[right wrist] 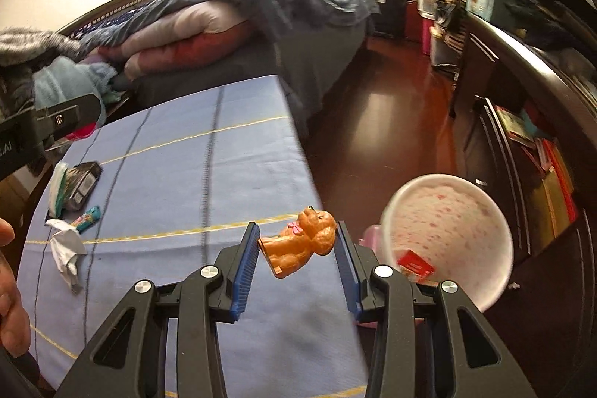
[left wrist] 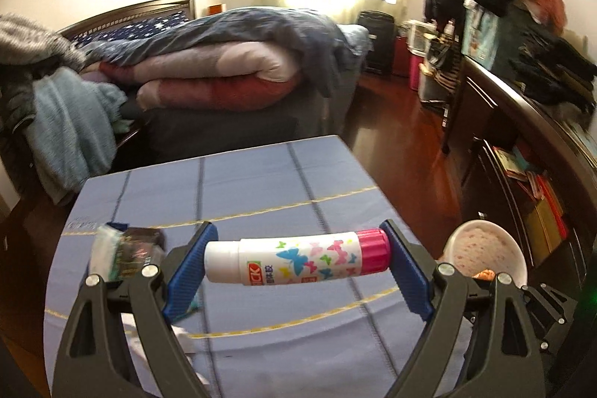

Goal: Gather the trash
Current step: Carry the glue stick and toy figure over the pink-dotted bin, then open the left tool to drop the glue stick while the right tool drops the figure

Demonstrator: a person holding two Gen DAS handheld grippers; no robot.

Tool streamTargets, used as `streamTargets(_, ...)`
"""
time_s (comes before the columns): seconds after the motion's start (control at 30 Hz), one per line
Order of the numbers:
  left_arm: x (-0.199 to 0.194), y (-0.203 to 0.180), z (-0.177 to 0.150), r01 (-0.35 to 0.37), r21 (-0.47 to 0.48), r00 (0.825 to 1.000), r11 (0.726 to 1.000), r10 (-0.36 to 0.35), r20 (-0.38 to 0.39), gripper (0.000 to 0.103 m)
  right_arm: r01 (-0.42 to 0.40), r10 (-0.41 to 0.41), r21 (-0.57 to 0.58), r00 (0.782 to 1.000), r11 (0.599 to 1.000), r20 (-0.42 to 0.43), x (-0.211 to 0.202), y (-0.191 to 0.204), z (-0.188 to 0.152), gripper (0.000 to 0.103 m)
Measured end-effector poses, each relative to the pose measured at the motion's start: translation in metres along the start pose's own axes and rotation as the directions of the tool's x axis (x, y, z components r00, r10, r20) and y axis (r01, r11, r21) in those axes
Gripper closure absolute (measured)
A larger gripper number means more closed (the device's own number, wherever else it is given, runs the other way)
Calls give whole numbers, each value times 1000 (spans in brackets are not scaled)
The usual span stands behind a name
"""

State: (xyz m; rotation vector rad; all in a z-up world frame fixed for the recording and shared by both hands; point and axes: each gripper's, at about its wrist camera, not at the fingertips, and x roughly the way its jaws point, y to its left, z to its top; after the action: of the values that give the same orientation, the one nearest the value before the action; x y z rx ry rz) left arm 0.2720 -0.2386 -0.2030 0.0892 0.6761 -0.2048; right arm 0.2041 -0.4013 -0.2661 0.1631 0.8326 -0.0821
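Note:
My left gripper [left wrist: 296, 262] is shut on a white glue stick [left wrist: 298, 260] with butterflies and a pink cap, held end to end above the blue tablecloth [left wrist: 261, 181]. My right gripper [right wrist: 296, 248] is shut on an orange toy dog [right wrist: 302, 245], near the table's right edge. A white bin [right wrist: 447, 234] with pink specks stands right of the table and holds a red wrapper [right wrist: 415, 263]; it also shows in the left wrist view [left wrist: 485, 252]. On the cloth at left lie a dark packet [right wrist: 83, 185], a crumpled white paper [right wrist: 67, 248] and a small colourful wrapper [right wrist: 87, 217].
A bed [left wrist: 224, 69] with piled quilts stands behind the table. A dark dresser [left wrist: 522, 137] with clothes and books runs along the right. Red wooden floor [right wrist: 391, 122] lies between them. The left gripper's body [right wrist: 48, 125] shows at the left of the right wrist view.

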Motion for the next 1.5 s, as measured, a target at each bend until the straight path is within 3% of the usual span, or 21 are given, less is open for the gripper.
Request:
streamTargets(0.43, 14, -95, 0, 115, 141, 993, 983, -116, -7, 15, 113, -119, 156, 993, 981, 25, -18, -93, -12, 62)
streamTargets(0.77, 31, -167, 0, 238, 223, 971, 945, -236, -38, 15, 199, -209, 253, 978, 947, 13, -23, -152, -22, 62)
streamTargets(1.2, 64, -242, -1, 341, 272, 940, 900, -327, -97, 15, 266, -275, 315, 961, 911, -18, -5, -196, -28, 62)
streamTargets(1.5, 92, -267, -4, 361, 279, 932, 890, -334, -142, 15, 288, -290, 325, 956, 901, -44, 16, -207, -30, 62)
